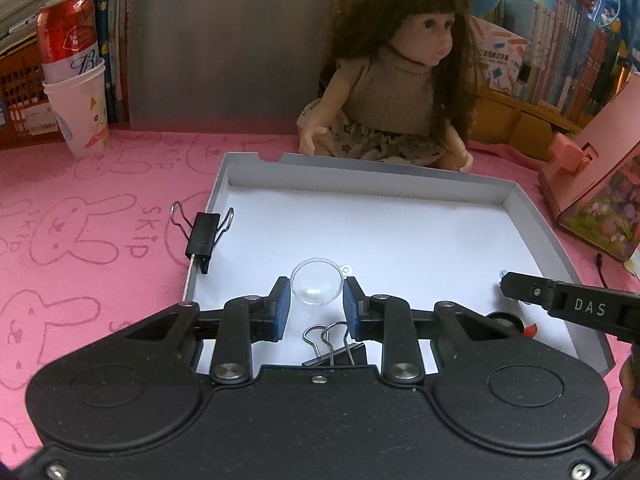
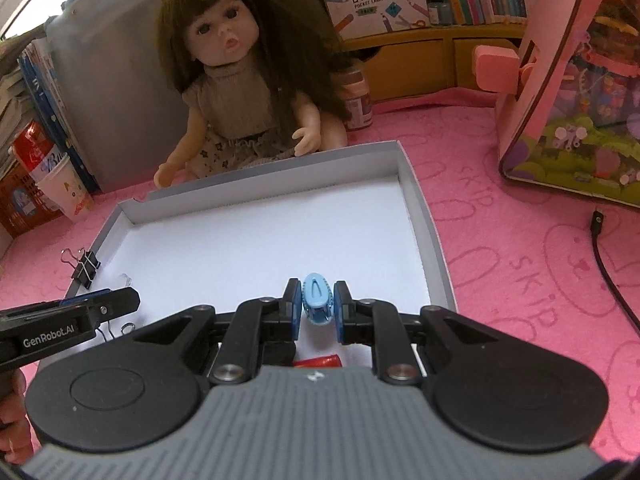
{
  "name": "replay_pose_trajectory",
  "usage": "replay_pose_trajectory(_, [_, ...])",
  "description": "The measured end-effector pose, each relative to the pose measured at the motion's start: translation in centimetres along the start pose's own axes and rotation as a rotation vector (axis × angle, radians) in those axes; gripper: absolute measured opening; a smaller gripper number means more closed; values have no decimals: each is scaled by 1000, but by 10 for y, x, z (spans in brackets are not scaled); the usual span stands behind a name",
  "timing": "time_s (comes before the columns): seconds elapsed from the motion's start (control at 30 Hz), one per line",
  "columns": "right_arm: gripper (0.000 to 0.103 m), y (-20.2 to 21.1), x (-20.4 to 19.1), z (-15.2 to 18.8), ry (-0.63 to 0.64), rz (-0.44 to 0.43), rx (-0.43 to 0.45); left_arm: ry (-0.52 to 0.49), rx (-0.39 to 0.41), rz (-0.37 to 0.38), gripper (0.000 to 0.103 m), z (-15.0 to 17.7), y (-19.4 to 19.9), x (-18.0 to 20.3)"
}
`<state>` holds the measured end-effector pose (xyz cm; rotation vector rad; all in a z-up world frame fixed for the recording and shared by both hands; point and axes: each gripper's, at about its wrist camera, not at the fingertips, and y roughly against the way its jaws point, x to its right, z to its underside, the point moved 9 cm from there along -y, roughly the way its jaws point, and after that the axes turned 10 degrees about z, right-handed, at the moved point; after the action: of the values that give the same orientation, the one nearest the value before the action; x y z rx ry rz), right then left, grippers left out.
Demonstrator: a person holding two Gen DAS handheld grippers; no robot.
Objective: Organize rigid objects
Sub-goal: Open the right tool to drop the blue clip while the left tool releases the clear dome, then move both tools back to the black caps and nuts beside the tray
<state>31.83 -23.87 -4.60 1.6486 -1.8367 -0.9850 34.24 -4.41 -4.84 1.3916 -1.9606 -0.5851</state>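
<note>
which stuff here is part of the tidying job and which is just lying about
Job: shallow white box, clear plastic dome, blue hair clip, binder clip on the box edge, binder clip inside.
Lying about: doll, red can, paper cup, pink toy house.

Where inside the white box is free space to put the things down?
Free: the far half of the white box, below its back wall beside the doll. Crowded: the near edge, with clear dome, blue clip, binder clip and both tongs.

Doll (image 1: 400, 80) sits behind; can (image 1: 68, 36), seemingly, in paper cup (image 1: 82, 120)
</note>
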Motion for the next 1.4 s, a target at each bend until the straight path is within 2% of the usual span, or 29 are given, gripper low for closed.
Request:
replay_pose_trajectory(0.23, [21, -4, -1, 2, 6, -1, -3, -13, -7, 2, 27, 3, -3, 2])
replay_pose_trajectory(0.33, [29, -2, 0, 1, -5, -6, 4, -20, 0, 14, 30, 3, 0, 4])
replay_pose_trajectory(0.37, [45, -1, 0, 1, -7, -10, 8, -26, 5, 18, 36, 3, 3, 6])
replay_pose_trajectory(0.43, [49, 4, 1, 1, -12, -16, 18, -42, 24, 20, 40, 1, 11, 9])
replay_pose_trajectory(0.57, [52, 19, 3, 1, -9, -27, 48, -91, 67, 21, 46, -1, 32, 19])
replay_pose_trajectory(0.73, [62, 49, 3, 6, 35, -47, 110, -136, 109, 60, 52, 5, 64, 34])
replay_pose_trajectory(0.97, [74, 98, -3, 28, 148, -92, 205, -224, 143, 88, 58, 37, 108, 53])
replay_pose_trajectory(1.4, [80, 148, -8, 95, 300, -135, 267, -236, 140, 128, 58, 108, 159, 65])
